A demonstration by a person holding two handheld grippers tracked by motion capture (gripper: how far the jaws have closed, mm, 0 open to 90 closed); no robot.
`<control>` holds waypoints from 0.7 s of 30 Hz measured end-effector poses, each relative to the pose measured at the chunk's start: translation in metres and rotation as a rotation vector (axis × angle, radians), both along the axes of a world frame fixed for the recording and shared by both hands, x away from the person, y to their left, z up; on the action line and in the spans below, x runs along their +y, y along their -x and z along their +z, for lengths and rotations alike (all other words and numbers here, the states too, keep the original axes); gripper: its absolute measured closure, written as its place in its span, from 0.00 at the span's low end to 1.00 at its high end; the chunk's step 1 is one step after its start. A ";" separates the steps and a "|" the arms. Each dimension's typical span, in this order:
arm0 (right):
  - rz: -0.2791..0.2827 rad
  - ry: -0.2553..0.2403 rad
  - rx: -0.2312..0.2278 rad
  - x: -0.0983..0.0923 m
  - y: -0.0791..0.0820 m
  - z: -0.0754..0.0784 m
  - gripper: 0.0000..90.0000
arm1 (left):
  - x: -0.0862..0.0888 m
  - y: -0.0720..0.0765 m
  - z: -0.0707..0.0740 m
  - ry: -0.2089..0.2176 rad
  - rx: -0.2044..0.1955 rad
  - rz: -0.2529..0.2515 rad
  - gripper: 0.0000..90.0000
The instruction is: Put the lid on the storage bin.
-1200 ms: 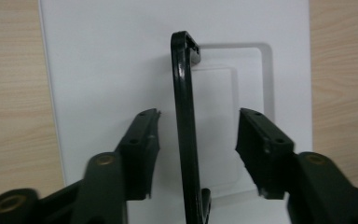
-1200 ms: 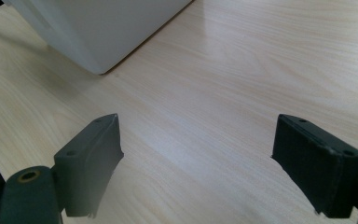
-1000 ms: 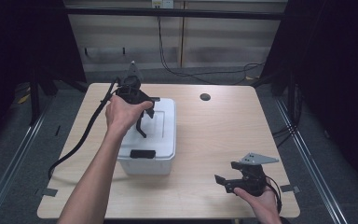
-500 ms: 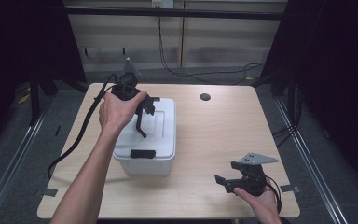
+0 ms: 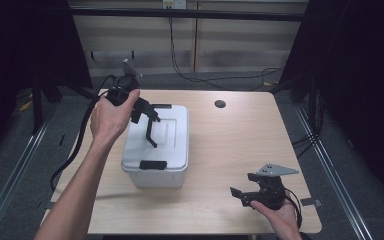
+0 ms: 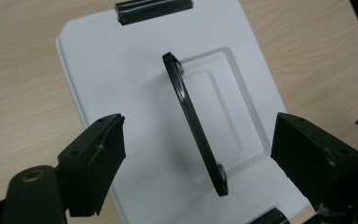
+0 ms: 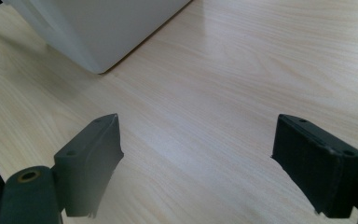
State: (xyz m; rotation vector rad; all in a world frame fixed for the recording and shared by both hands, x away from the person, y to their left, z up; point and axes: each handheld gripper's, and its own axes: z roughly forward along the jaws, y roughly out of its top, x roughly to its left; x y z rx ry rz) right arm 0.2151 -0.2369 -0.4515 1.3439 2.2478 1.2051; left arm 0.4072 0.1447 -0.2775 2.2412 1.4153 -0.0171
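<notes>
Item 1, left hand (image 5: 109, 117): raised above the bench's (image 5: 240, 145) far left area, forearm extended from the near left edge, wrist bent so that the left claw (image 5: 150, 125) is directed down and toward the bench's middle. Its jaws are seen spread wide apart with nothing between the pads (image 6: 98, 163). A black cable (image 5: 72, 150) is seen trailing from it past the bench's left edge.

Item 2, white lidded box (image 5: 157, 145): placed on the left half of the bench, between the far and near edges. A black latch (image 5: 153, 164) is fitted at the lid's near end, another at its far end. A slim black handle (image 6: 196, 126) is set in a recessed panel on the lid and is seen standing up from it. In the left gripper view the handle is located between the two open jaws and beyond them, untouched; the claw is held above the lid, apart from it.

Item 3, right hand (image 5: 280, 215): rested low at the near right corner of the bench, right claw (image 5: 237, 194) pointed toward the box, well apart from it. Jaws spread wide, empty, over bare wood.

Item 4, dark round grommet (image 5: 220, 104): set near the far edge.
</notes>
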 end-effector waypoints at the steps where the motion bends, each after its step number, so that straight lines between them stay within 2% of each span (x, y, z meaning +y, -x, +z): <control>1: 0.000 0.000 0.000 0.000 0.000 0.000 0.16 | 0.000 0.000 0.000 0.000 0.000 0.000 0.19; 6: -0.001 0.000 0.000 0.000 0.000 0.000 0.16 | 0.022 0.002 -0.007 0.006 -0.023 -0.005 0.20; 7: -0.002 0.000 0.000 0.000 0.000 0.000 0.16 | 0.030 0.003 -0.009 0.026 -0.028 0.004 0.20; 9: -0.003 0.000 0.000 0.000 0.000 0.000 0.16 | 0.035 0.004 -0.010 0.031 -0.032 0.000 0.20; 11: -0.006 -0.001 0.001 0.000 -0.001 0.000 0.16 | 0.048 0.006 -0.012 0.049 -0.050 -0.001 0.20; 13: -0.007 -0.001 0.000 0.000 -0.001 0.000 0.16 | 0.051 0.007 -0.013 0.055 -0.055 -0.002 0.20; 19: -0.009 -0.001 -0.001 0.000 -0.001 0.000 0.16 | 0.063 0.015 -0.015 0.077 -0.112 -0.057 0.20; 20: -0.009 -0.001 -0.001 0.000 0.000 0.000 0.16 | 0.066 0.019 -0.018 0.099 -0.131 -0.064 0.20; 21: -0.009 -0.001 -0.001 0.000 0.000 0.000 0.16 | 0.066 0.019 -0.018 0.099 -0.131 -0.064 0.20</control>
